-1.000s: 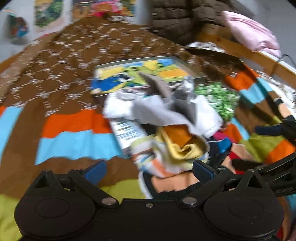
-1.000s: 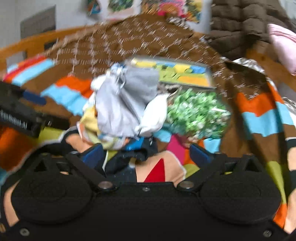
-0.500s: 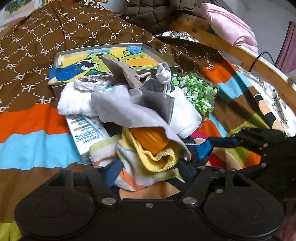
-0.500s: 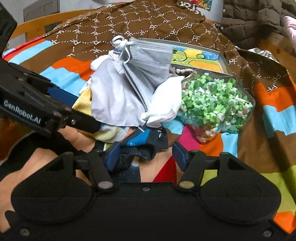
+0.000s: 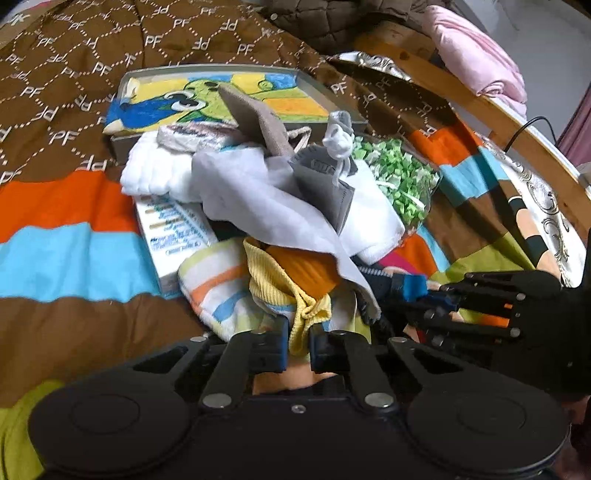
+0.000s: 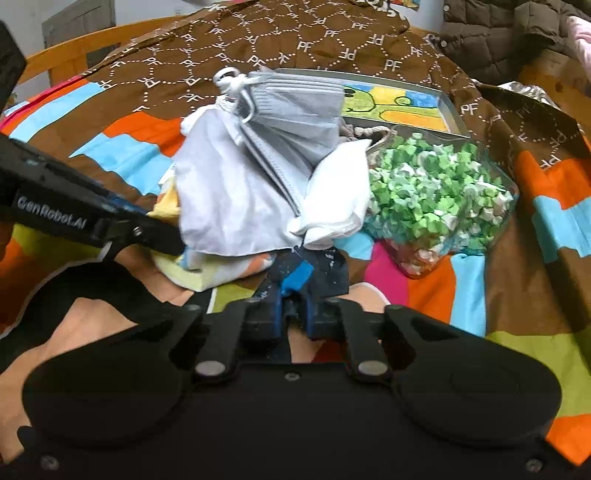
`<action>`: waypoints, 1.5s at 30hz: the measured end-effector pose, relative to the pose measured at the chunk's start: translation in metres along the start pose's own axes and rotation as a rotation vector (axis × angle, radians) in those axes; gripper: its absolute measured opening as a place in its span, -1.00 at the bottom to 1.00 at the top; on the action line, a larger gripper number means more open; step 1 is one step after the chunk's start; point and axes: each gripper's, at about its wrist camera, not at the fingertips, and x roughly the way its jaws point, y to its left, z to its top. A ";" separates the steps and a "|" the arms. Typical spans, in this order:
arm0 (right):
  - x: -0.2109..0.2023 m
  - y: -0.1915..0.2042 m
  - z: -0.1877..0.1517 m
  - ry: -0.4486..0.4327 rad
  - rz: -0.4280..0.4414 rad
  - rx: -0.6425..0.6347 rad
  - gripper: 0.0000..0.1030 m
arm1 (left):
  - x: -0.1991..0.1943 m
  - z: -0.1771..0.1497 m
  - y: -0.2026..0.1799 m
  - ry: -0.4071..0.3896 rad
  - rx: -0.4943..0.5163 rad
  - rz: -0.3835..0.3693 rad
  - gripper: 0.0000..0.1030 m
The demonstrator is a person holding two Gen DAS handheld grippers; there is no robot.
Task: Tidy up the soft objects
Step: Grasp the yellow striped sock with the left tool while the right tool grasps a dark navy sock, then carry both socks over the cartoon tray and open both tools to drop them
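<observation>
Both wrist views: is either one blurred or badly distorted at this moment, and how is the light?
Left wrist view: mostly sharp, slightly soft on the picture box; strong fisheye bends the wooden rail. Right wrist view: crisp on the grey mask and green paper stars, edges curved. Soft, even daylight in both, no glare, only faint shadows under the cloth pile.

Picture tray [image 5: 207, 92], green paper-star bag [image 6: 439, 195], leaflet [image 5: 173, 229] on the patchwork blanket [image 5: 66, 258]; brown jacket [image 6: 491, 33] behind.

White box [image 5: 173, 236] label blurred, dark sock [image 6: 314, 266] mostly under pile
</observation>
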 end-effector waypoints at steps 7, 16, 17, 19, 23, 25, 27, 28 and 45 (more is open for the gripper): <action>-0.033 0.009 0.001 -0.041 -0.015 -0.025 -0.98 | -0.036 -0.006 -0.018 0.019 -0.050 0.023 -0.83; -0.092 0.020 0.001 -0.187 -0.009 -0.044 -0.98 | -0.086 -0.024 -0.046 -0.029 -0.018 0.038 -0.84; -0.098 0.020 0.000 -0.200 -0.007 -0.038 -0.98 | -0.091 -0.025 -0.047 -0.036 -0.020 0.036 -0.84; -0.111 0.020 -0.002 -0.238 0.003 -0.025 -0.98 | -0.106 -0.027 -0.049 -0.055 -0.025 0.026 -0.84; -0.135 0.016 -0.001 -0.321 0.020 -0.012 -0.98 | -0.129 -0.029 -0.057 -0.068 -0.006 0.018 -0.84; -0.144 0.012 0.003 -0.346 0.024 -0.010 -0.98 | -0.141 -0.026 -0.060 -0.090 0.008 0.020 -0.84; -0.150 0.007 0.009 -0.363 0.030 -0.011 -0.98 | -0.153 -0.016 -0.063 -0.118 0.022 0.021 -0.85; -0.153 0.004 0.014 -0.373 0.034 -0.016 -0.98 | -0.159 -0.009 -0.064 -0.134 0.031 0.023 -0.85; -0.074 -0.066 0.204 -0.386 0.041 -0.043 -0.98 | -0.129 0.194 -0.029 -0.445 0.108 0.178 -0.84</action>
